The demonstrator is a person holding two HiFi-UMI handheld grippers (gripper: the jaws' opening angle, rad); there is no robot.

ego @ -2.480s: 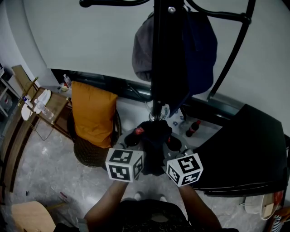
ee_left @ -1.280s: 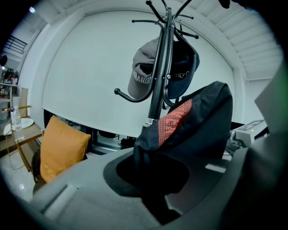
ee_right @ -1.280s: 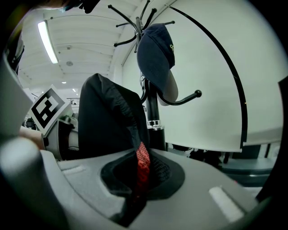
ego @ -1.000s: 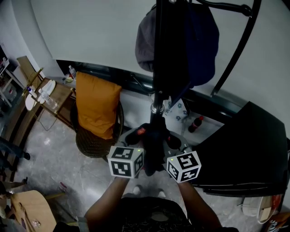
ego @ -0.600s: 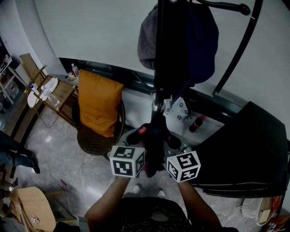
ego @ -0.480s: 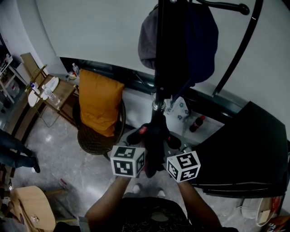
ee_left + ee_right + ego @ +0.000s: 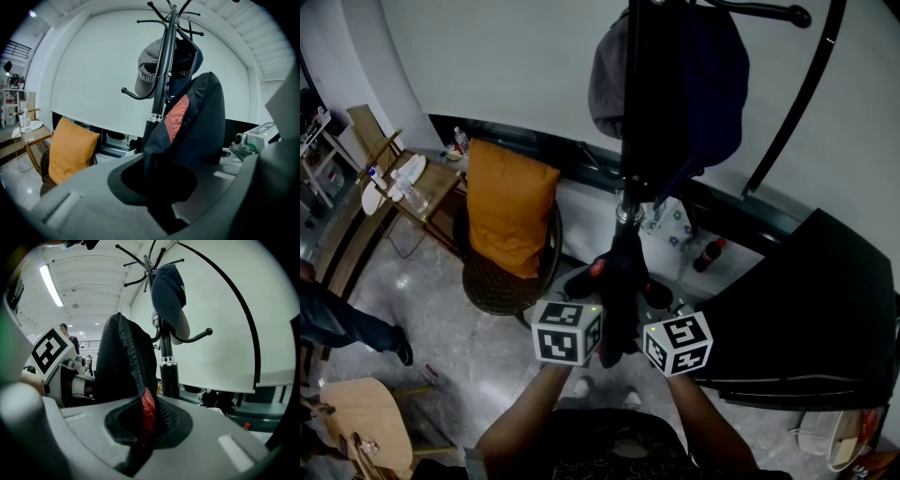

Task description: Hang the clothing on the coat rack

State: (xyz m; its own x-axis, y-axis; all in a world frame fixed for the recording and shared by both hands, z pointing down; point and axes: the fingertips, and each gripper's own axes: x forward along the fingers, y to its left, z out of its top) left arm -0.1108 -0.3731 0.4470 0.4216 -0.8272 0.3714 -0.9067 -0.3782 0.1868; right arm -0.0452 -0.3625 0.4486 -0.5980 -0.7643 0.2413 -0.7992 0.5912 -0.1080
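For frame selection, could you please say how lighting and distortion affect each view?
Head view: dim, so the garment and coat rack merge into black. Left gripper view: fisheye vignette; the bright wall backlights the rack. Right gripper view: same curvature; the ceiling light is blown out.

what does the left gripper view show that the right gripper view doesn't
Only the left gripper view: an orange cushion and a side table. Only the right gripper view: a ceiling light and a distant person. Both: the rack with caps, and the dark garment clamped in that gripper's own tongs.
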